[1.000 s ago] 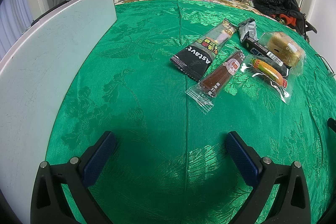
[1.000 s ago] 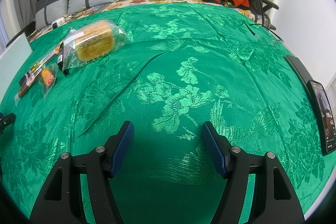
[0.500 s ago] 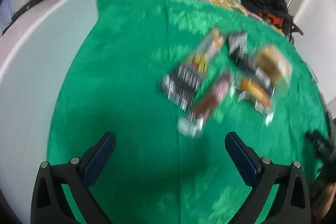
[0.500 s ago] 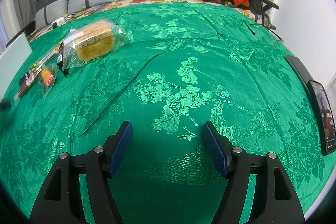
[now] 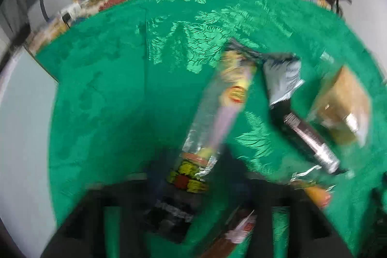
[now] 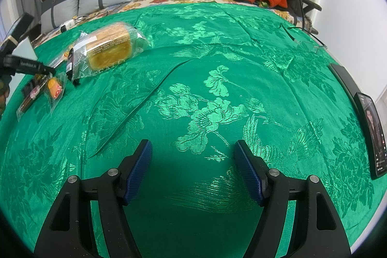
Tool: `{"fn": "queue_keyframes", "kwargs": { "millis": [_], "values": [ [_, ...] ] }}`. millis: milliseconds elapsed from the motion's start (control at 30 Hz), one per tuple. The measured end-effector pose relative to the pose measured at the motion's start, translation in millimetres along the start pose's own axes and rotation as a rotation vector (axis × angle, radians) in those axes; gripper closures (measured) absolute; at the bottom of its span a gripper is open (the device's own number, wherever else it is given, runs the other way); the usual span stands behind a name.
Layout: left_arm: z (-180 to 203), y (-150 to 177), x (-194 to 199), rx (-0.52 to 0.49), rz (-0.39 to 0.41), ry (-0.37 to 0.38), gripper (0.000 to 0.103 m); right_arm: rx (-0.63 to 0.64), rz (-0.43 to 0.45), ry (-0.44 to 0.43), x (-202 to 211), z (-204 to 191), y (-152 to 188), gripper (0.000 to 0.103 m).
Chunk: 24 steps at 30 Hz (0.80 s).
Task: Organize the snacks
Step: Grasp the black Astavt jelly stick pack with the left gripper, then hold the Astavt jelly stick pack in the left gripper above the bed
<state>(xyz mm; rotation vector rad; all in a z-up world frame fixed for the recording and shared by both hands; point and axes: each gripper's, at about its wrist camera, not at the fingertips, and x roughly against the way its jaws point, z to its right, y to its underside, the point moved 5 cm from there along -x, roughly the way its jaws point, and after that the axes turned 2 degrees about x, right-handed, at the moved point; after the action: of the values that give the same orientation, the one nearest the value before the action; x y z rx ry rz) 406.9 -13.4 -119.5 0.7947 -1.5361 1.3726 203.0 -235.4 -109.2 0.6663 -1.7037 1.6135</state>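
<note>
On the green bedspread (image 6: 217, 93) the snacks (image 6: 72, 64) lie clustered, none sorted yet, so nearly everything remains. Over them is the left gripper (image 5: 193, 217), its opening lost in blur. Well apart, the right gripper (image 6: 193, 168) hangs open, empty.

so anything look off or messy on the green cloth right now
Nothing is spilled or torn. The snacks lie in a loose, crooked cluster: the bread loaf pack sits askew, partly over a dark wrapper. A long raised crease runs diagonally across the green cloth. The left wrist view is too blurred to judge.
</note>
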Motion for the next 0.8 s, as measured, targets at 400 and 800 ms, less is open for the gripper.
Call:
{"fn": "queue_keyframes", "kwargs": {
  "millis": [400,800],
  "values": [
    [-62,134,75,0.191,0.023,-0.058,0.084,0.001,-0.003,-0.001,-1,0,0,0.028],
    [-54,180,69,0.18,0.156,-0.102,0.008,-0.009,-0.002,0.005,-2,2,1,0.028]
  ]
}}
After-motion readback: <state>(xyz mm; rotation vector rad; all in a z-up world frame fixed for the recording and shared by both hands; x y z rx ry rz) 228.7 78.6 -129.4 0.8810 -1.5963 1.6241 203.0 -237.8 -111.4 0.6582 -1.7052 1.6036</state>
